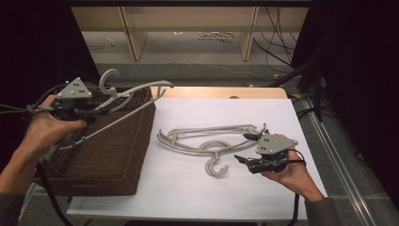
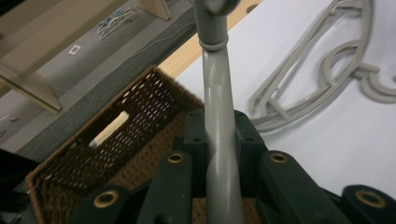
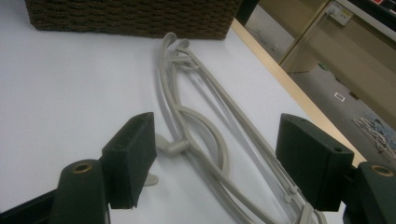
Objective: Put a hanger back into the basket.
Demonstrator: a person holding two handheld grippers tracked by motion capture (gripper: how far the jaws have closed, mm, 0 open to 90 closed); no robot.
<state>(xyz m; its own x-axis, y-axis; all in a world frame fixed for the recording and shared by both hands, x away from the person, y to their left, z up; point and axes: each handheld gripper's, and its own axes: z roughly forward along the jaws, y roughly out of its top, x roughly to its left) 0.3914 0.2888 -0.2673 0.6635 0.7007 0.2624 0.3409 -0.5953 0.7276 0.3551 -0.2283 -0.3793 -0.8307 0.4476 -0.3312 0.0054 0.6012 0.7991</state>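
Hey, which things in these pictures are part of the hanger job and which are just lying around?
Part of the job:
- held hanger, clamped in the left tool
- hangers on the table
- wicker basket
- right tool, open beside those hangers

Just lying about:
- cables on the floor
- wooden shelf frame
- spare hangers on the floor

Lab-like recording space, white-topped table [image 1: 188, 197] ringed by black curtains [image 1: 37, 42], loose cables [image 1: 277, 42] across grey floor [image 1: 197, 66], bare plywood shelving [image 1: 188, 28] behind
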